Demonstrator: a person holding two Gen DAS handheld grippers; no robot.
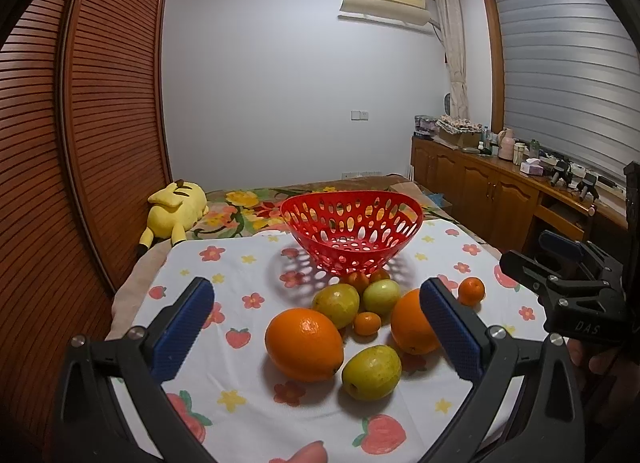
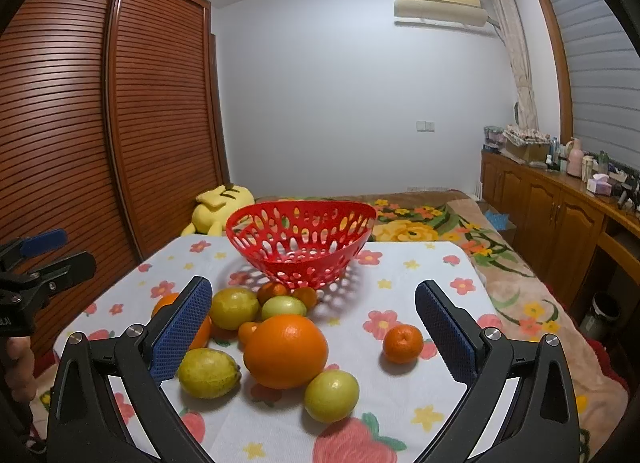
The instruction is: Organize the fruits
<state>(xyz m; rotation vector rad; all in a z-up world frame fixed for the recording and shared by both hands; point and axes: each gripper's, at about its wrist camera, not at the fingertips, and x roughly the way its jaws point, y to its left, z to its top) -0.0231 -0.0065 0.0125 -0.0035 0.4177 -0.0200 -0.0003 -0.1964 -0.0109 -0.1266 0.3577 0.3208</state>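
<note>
A red perforated basket (image 1: 352, 231) stands empty at the far side of the flowered cloth; it also shows in the right wrist view (image 2: 300, 241). In front of it lie several fruits: two large oranges (image 1: 305, 344) (image 2: 286, 351), green-yellow fruits (image 1: 371, 372) (image 2: 331, 395) and small tangerines (image 1: 471, 291) (image 2: 403, 343). My left gripper (image 1: 316, 299) is open and empty above the near fruits. My right gripper (image 2: 314, 299) is open and empty over the large orange. The right gripper also shows at the right edge of the left wrist view (image 1: 560, 263).
The white cloth (image 1: 240, 263) covers a table set against a bed with a floral blanket (image 2: 420, 223). A yellow plush toy (image 1: 176, 207) lies at the back left. A slatted wardrobe (image 1: 100, 123) stands left, a cluttered wooden sideboard (image 1: 500, 183) right.
</note>
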